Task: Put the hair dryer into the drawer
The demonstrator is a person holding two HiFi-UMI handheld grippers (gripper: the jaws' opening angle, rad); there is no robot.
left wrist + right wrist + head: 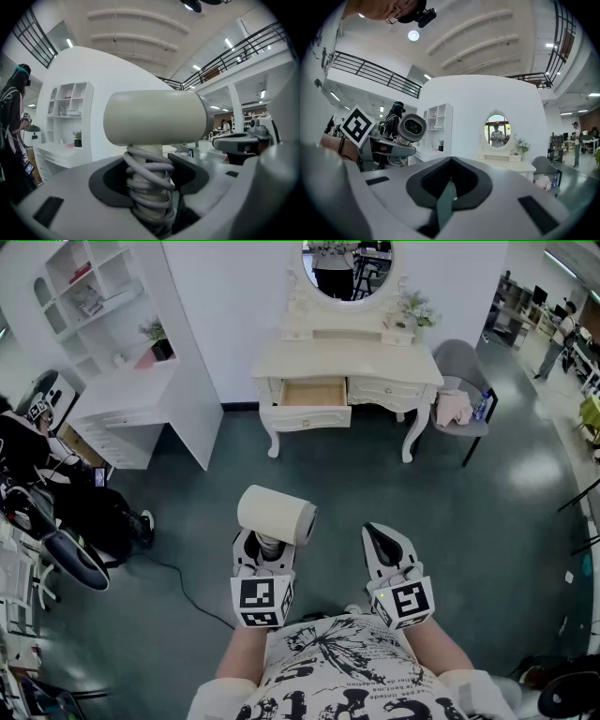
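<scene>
A cream hair dryer point(277, 514) stands upright in my left gripper point(265, 549), its barrel lying crosswise above the jaws. In the left gripper view the jaws are shut on the dryer's handle point(149, 187), which has a grey cord coiled around it, below the barrel point(154, 117). My right gripper point(386, 545) is held beside it at the same height, shut with nothing between its jaws point(449, 187). The right gripper view shows the dryer's nozzle point(411, 129) off to its left. Ahead, across the floor, the white dressing table point(394, 367) has its left drawer point(314, 395) pulled open and empty.
A grey chair point(464, 381) with clothes on it stands right of the dressing table. A white desk and shelf unit point(122, 381) fill the left wall. A person in black point(56, 493) with equipment sits at far left, and a cable point(187, 587) trails over the floor.
</scene>
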